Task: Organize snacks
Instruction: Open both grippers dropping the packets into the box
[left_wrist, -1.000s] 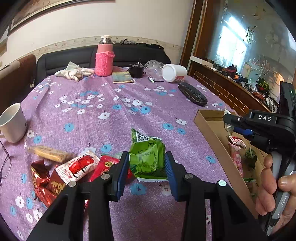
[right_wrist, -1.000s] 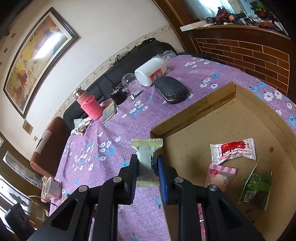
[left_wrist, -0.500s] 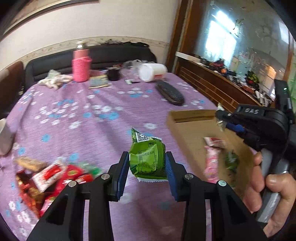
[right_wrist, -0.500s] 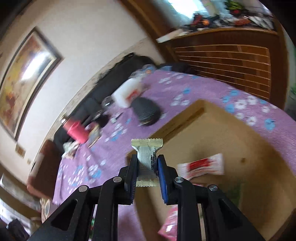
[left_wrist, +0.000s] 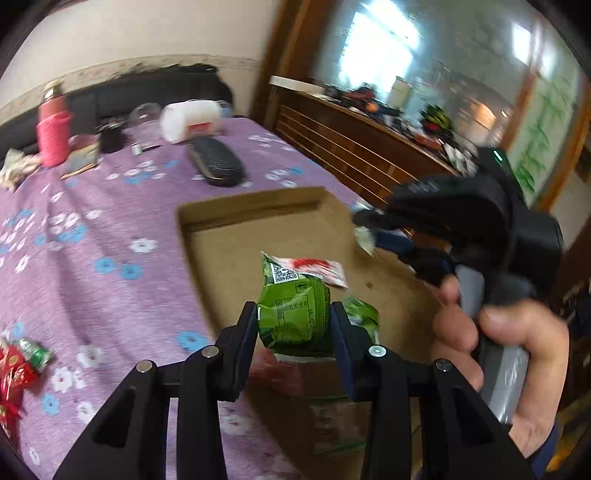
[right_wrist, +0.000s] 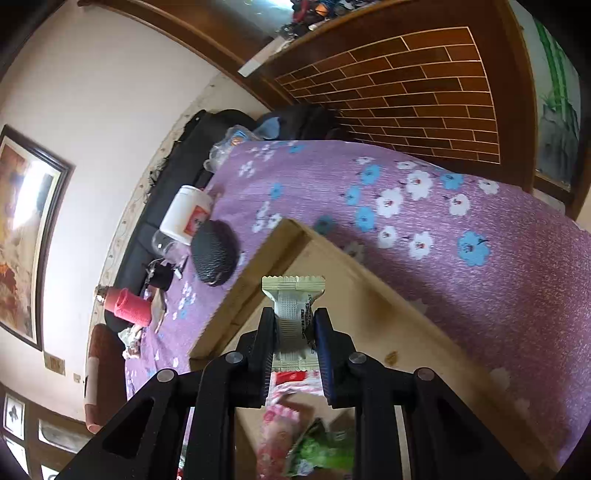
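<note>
Left wrist view: left claw (left_wrist: 293, 325) is narrowed onto one green snack packet (left_wrist: 293, 314), both pads pressing its sides, packet held above the open cardboard box (left_wrist: 255, 206). Box sits on the desk (left_wrist: 92, 251), covered in purple floral cloth. Inside the box, visible around the held packet: one red-and-white packet (left_wrist: 325, 267) and one more green packet (left_wrist: 360, 312); anything else there is blurred. On the cloth at left edge, a small pile of red wrappers (left_wrist: 16, 363), count unclear. Far end of desk: one pink bottle (left_wrist: 53, 134), one white jar lying on its side (left_wrist: 190, 118), one black case (left_wrist: 216, 166). Right claw (left_wrist: 369, 230) is at right over the box, held by one hand (left_wrist: 517, 354), pinching a pale wrapper end.

Right wrist view: right claw (right_wrist: 295, 332) is nearly closed, gripping one cream snack bar (right_wrist: 293, 314) between the pads, bar standing upright, over the box interior (right_wrist: 369, 317). Below the claw, in the box, one pink packet (right_wrist: 277, 432), one green packet (right_wrist: 321, 450), one red-and-white packet (right_wrist: 291, 376) partly hidden.
</note>
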